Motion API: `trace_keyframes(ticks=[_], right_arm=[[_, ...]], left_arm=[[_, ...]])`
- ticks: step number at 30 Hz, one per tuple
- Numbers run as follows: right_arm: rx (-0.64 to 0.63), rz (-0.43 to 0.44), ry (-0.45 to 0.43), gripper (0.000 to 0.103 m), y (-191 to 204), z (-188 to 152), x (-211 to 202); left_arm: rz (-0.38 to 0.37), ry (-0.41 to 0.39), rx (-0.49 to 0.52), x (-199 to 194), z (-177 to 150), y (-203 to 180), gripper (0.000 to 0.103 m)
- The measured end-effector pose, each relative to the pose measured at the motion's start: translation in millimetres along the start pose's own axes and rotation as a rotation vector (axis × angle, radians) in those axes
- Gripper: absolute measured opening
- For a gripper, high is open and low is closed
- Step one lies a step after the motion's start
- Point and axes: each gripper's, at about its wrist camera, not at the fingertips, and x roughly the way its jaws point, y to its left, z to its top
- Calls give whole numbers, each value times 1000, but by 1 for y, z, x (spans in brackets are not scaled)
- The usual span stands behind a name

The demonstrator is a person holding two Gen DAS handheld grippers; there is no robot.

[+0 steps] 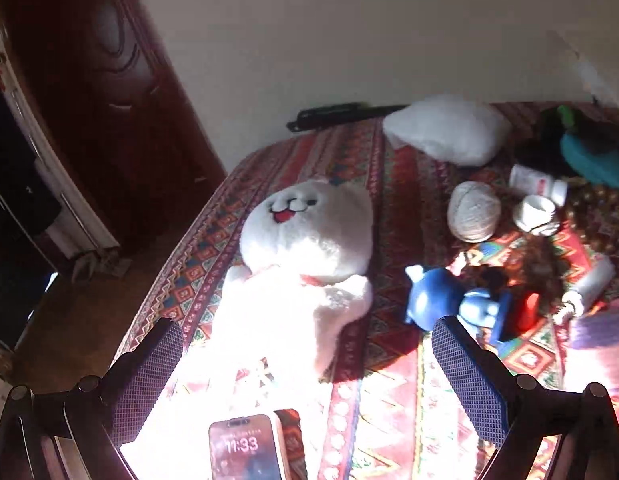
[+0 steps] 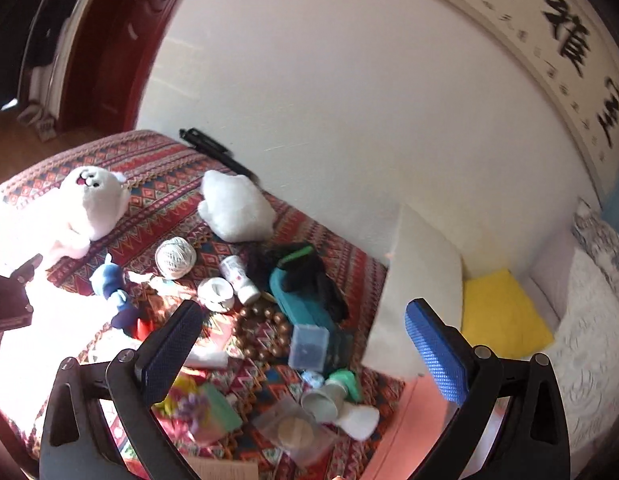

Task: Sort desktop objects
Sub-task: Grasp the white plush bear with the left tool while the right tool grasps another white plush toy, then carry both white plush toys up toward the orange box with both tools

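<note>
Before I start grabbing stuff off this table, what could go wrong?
1. The phone lies at the near edge below the open left gripper; a sweep toward the white plush might knock it off.
2. The yarn ball and pill bottle can roll if bumped.
3. The open right gripper hovers over tightly packed clutter; reaching for the clear box could scatter the beads beside it.

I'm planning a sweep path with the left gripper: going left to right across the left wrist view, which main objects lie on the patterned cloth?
White plush seal → blue toy figure → ball of white twine → small white cup → teal pouch.
</note>
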Motion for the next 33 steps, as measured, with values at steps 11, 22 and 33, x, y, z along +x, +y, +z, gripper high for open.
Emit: trace_keyframes(ticks=[11,22,33], right_arm=[[-325,6,266,103,136,105,268],[-312,-184,390,103,149,105,430],[-248,-98,398,72,123,95,433]], left_arm=[[13,174,75,125,24,4,103],[-146,342,5,199,27,-15,103],[-362,468,-243,221,16,28,96]])
